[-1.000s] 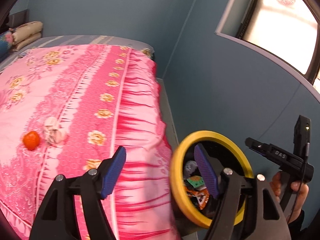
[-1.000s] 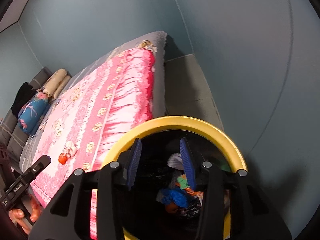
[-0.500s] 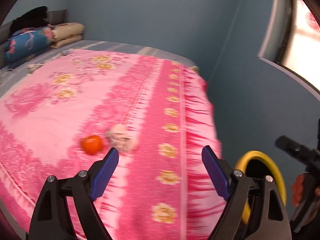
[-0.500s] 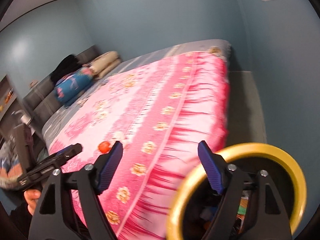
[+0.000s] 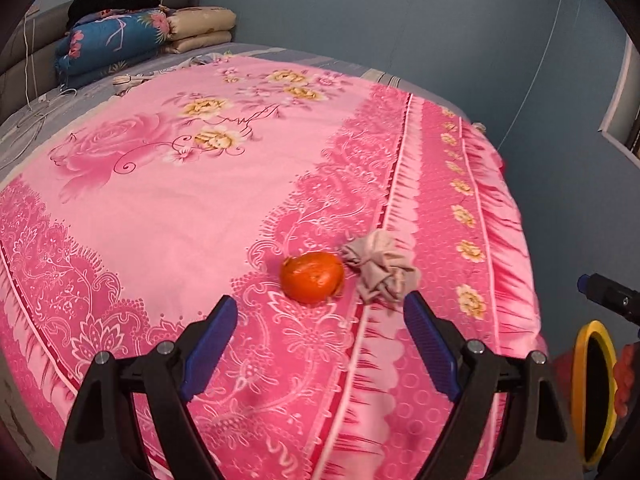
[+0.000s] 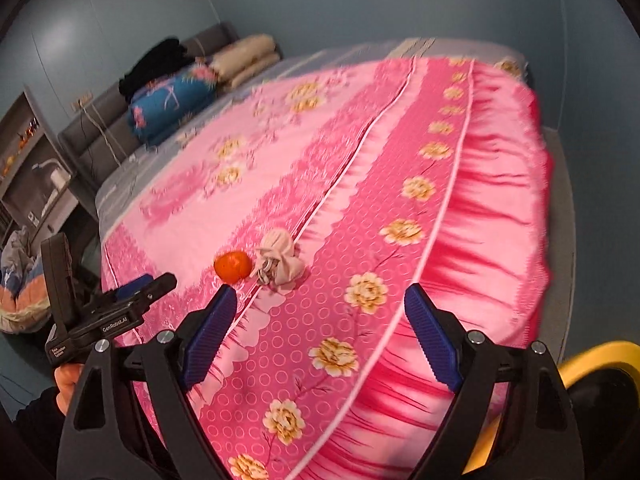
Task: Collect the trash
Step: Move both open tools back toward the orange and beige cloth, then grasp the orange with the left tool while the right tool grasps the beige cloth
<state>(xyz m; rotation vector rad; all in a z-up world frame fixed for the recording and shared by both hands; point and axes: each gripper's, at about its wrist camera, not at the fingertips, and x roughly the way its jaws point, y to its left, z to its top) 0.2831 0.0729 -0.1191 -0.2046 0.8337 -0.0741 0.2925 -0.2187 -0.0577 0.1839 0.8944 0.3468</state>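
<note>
Bin (image 5: 591, 394) half cut off at frame edge — contents unseen.
Orange peel (image 5: 312, 277) touches crumpled tissue (image 5: 382, 272); left gripper (image 5: 320, 338) spread wide, right gripper (image 6: 320, 336) jaws opening — both empty.

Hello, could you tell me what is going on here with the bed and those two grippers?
A person is collecting trash with a handheld gripper in each hand. Both the left gripper and the right gripper are open and empty, aimed at the pink bedspread. Two pieces still lie there, close side by side: an orange fruit or peel and a crumpled beige wad. The yellow-rimmed bin stands beside the bed. Nothing is picked up yet.
</note>
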